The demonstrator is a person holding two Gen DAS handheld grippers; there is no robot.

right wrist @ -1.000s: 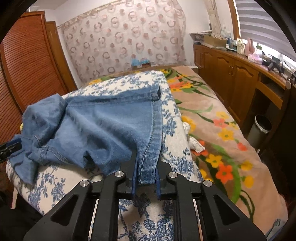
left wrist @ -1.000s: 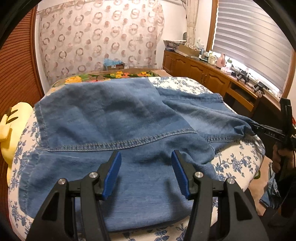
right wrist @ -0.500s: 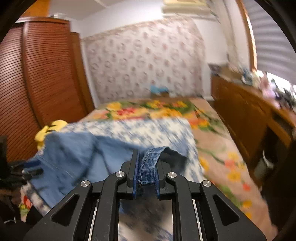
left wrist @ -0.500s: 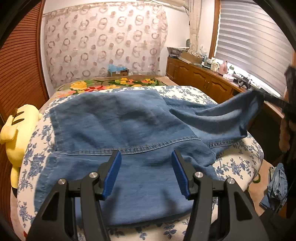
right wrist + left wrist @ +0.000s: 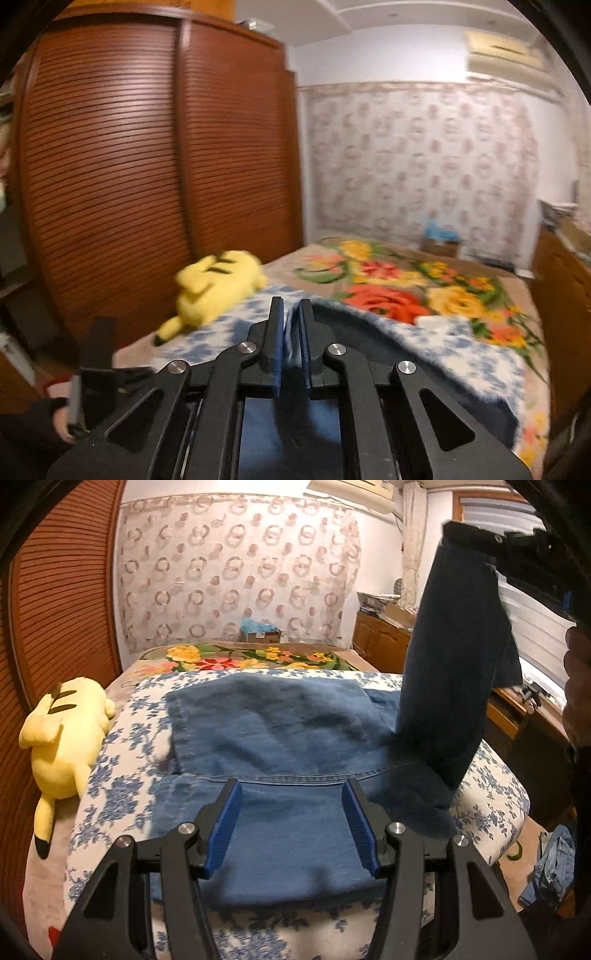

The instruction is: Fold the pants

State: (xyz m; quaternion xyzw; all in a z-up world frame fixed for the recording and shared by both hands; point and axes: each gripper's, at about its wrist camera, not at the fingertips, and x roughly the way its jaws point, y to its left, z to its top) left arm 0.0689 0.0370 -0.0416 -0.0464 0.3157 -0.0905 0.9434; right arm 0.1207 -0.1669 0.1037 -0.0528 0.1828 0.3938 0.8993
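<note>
Blue denim pants (image 5: 277,720) lie spread on a white quilt with blue flowers (image 5: 122,794). My left gripper (image 5: 291,790) hovers open just above the near part of the denim, with nothing pinched between its blue pads. One pant leg (image 5: 454,657) hangs up in the air at the right, held at its top end by my right gripper (image 5: 517,550). In the right wrist view the right gripper (image 5: 291,306) has a strip of denim (image 5: 291,332) between its pads, and its jaws are closing on it. The rest of that leg drapes out of sight below the fingers.
A yellow plush toy (image 5: 62,738) lies at the quilt's left edge, beside a brown slatted wardrobe (image 5: 147,166). A floral blanket (image 5: 251,657) covers the bed beyond. Wooden cabinets (image 5: 380,642) line the right wall. More denim (image 5: 554,864) lies on the floor at right.
The right gripper has swung up from the quilt's right edge, lifting the pant leg until it hangs upright. The left gripper has drawn back a little and stays open.
</note>
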